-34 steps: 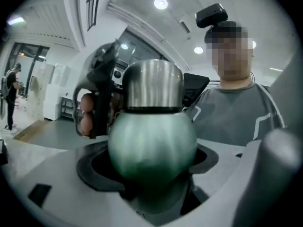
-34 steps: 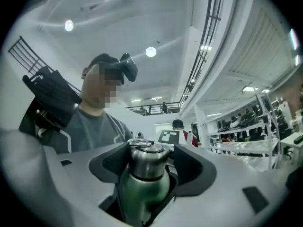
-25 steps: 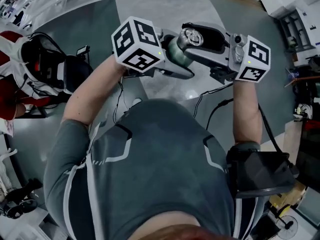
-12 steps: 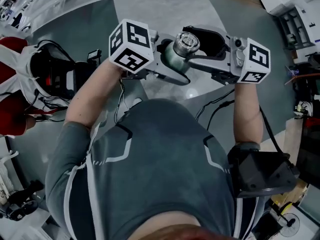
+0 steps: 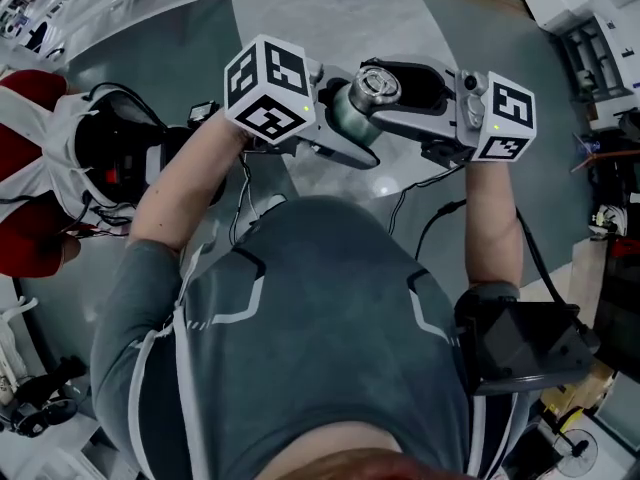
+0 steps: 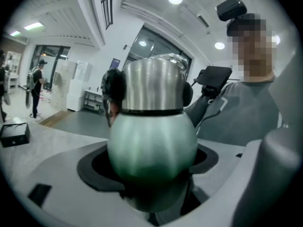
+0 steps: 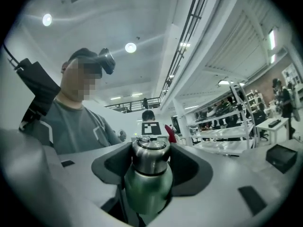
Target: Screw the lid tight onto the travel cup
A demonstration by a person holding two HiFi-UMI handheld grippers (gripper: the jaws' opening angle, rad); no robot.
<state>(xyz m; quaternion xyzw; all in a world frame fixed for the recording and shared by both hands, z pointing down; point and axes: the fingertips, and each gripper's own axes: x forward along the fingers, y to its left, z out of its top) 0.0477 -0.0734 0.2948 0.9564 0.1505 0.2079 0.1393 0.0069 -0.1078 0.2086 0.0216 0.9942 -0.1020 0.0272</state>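
The travel cup (image 6: 150, 136) is held up in front of the person's chest, over the near end of the pale bench (image 5: 300, 8), caught between the two claws that come at it from opposite sides. The left claw (image 6: 152, 171) is clamped on the cup's rounded green body, which fills the gap between its dark pads, with the steel lid (image 7: 150, 152) standing above them. The right claw (image 7: 151, 168) sits higher: its jaws have just been closing, the lid is between them, and the black pads press on the lid's two sides while the green body hangs below. In the head view the cup shows nearly from above, its lid facing up and a little away from the person, with the left marker cube (image 5: 268, 88) and the right marker cube (image 5: 505, 118) on either side. A small black box (image 7: 279, 157) lies farther off on the bench, well apart from the cup.
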